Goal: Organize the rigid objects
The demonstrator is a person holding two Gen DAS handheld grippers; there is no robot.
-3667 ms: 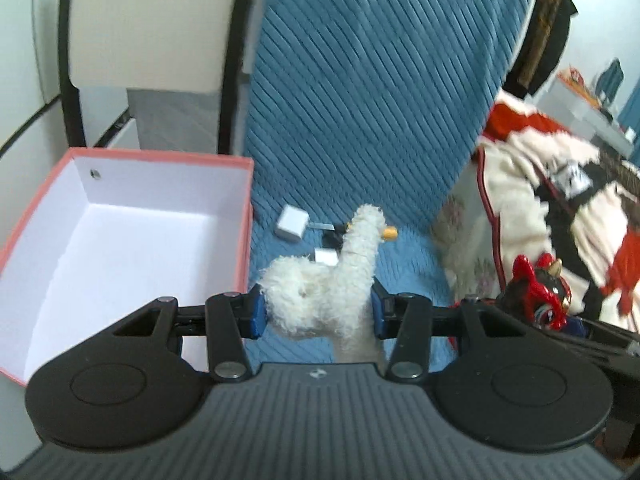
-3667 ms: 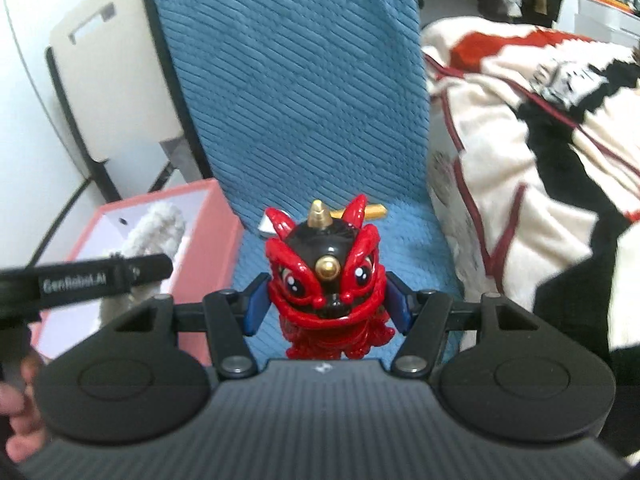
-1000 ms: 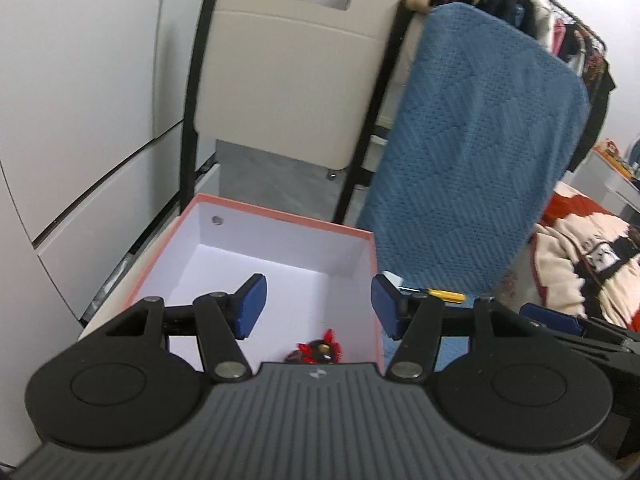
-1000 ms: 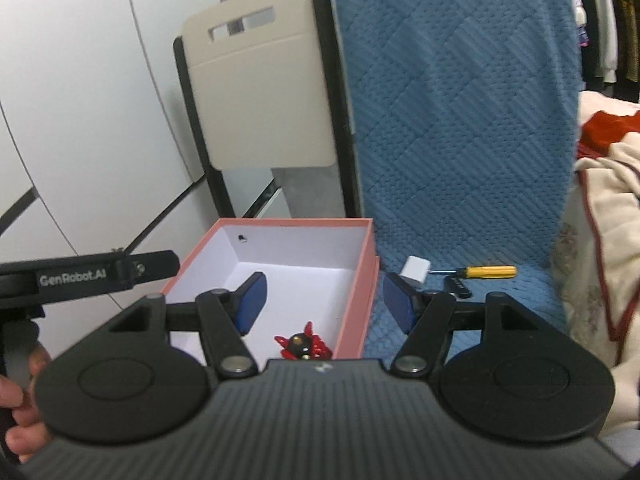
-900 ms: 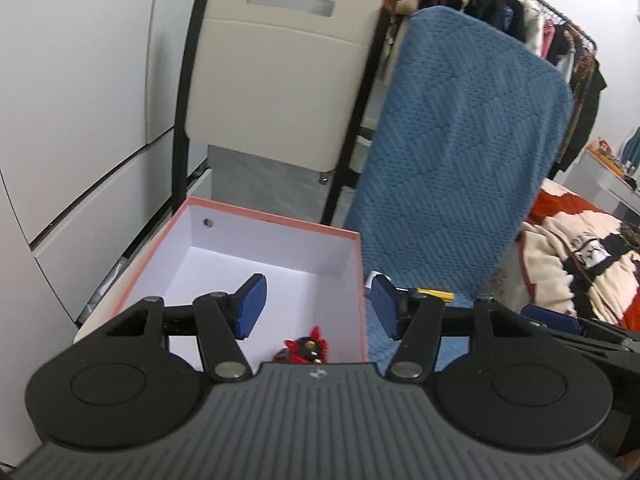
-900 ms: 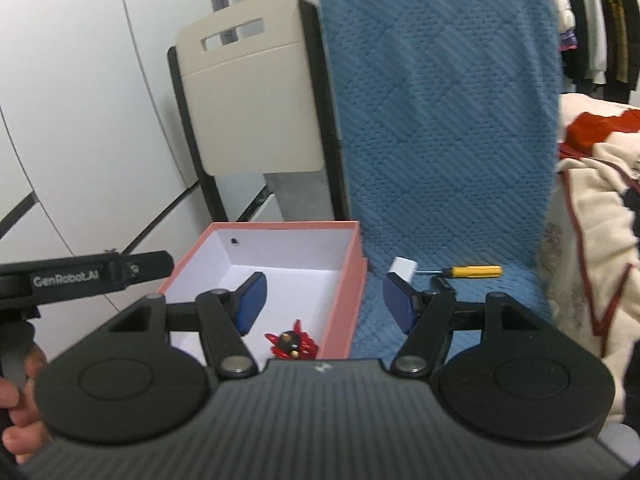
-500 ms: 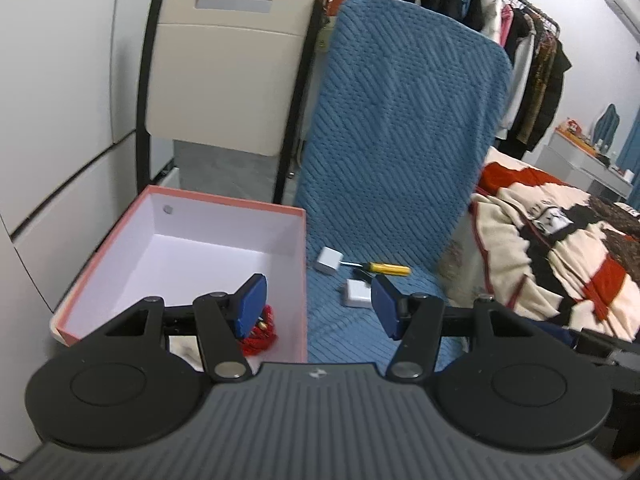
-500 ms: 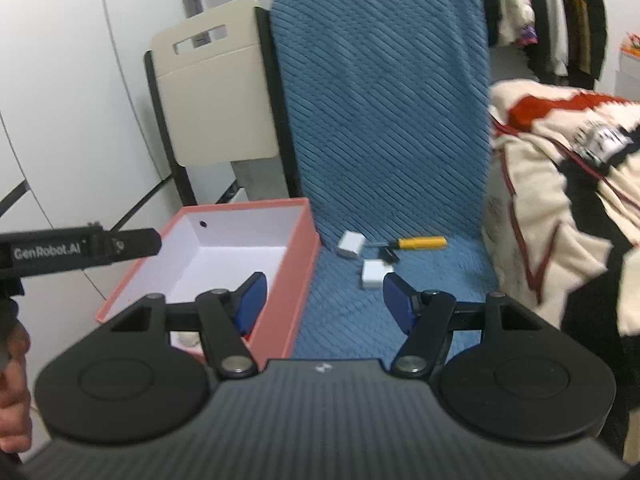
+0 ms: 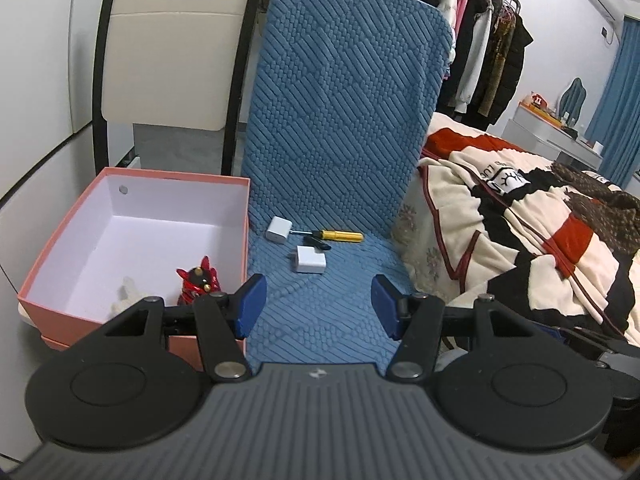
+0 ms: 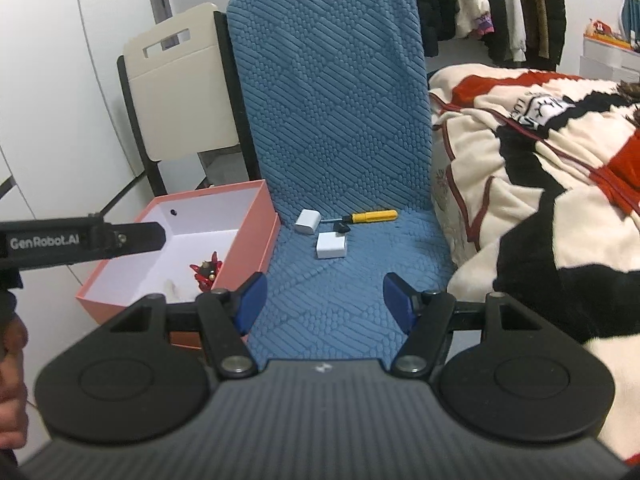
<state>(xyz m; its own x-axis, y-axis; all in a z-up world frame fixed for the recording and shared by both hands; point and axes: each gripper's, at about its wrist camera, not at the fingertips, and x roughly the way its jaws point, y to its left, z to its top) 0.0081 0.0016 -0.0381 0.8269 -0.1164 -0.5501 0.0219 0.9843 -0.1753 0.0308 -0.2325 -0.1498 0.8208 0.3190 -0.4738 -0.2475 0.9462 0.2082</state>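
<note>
Left wrist view takes in a blue quilted chair (image 9: 340, 128), its seat carrying the loose items, with a patterned blanket (image 9: 520, 216) heaped to its right and a cream folding chair (image 9: 172, 52) behind on the left. Beside the seat's left edge stands a pink box (image 9: 52, 256) with a white inside; a red lion figurine (image 9: 199, 280) stands near its front right corner, and a pale plush toy (image 9: 126, 294) lies just left of it. On the seat, a white charger (image 9: 311, 259) lies nearest, another white adapter (image 9: 279, 230) sits further back, and a yellow-handled screwdriver (image 9: 335, 235) lies across behind them, next to a small black piece (image 9: 316, 241). Both the left gripper (image 9: 318, 306) and the right gripper (image 10: 323, 300) hang above the seat's front with jaws spread wide, holding nothing
</note>
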